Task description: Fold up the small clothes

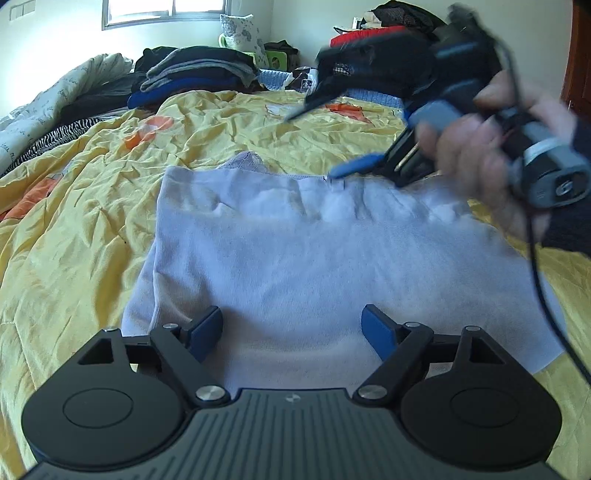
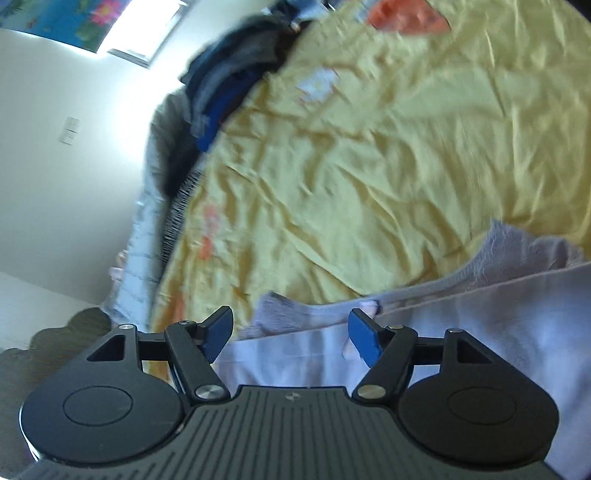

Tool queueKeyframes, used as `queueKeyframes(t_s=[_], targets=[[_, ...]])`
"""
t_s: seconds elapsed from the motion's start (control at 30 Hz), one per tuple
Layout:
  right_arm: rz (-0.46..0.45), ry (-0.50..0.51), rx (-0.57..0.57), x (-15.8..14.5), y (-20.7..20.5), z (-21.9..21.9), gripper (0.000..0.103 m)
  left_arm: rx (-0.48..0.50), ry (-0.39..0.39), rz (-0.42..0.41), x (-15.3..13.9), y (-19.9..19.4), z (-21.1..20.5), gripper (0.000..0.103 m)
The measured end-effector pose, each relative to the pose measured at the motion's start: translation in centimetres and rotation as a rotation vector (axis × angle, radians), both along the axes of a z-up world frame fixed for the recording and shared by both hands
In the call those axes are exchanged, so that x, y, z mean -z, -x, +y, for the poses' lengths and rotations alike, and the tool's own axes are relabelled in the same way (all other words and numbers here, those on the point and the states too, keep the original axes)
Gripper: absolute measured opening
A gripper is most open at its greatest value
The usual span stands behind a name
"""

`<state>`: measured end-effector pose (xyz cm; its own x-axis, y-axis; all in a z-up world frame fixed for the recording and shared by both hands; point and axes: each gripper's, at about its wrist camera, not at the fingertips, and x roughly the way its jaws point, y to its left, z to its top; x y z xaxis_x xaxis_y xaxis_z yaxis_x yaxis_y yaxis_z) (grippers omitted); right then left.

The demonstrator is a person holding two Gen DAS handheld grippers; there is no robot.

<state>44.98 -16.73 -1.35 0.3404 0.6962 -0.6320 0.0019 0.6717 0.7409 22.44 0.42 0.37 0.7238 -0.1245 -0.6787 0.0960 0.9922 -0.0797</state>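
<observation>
A pale lavender garment (image 1: 295, 251) lies flat on the yellow bedspread (image 1: 85, 206). My left gripper (image 1: 293, 332) is open and empty, just above the garment's near edge. My right gripper (image 1: 317, 144) shows blurred in the left wrist view, tilted, above the garment's far right edge, its jaws apart. In the right wrist view my right gripper (image 2: 291, 334) is open and empty over the garment's (image 2: 480, 325) hem, with the yellow bedspread (image 2: 369, 166) beyond.
A pile of dark folded clothes (image 1: 195, 74) sits at the bed's far side, also in the right wrist view (image 2: 229, 85). A white patterned quilt (image 1: 40, 110) lies at the left. More clothes (image 1: 391, 26) are heaped at the back right.
</observation>
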Motion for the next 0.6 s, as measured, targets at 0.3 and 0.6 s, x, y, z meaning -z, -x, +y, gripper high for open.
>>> queueKeyframes(t_s=[0.3,0.6], targets=[[-0.081,-0.117,-0.005,-2.9,6.2,-3.3,0.072,0.002,0.007,0.003,0.0,0.0,0.2,0.083],[-0.043,-0.149,-0.022,-0.3,17.0,-8.2,0.076,-0.006,-0.008,0.010,0.0,-0.1,-0.2,0.084]])
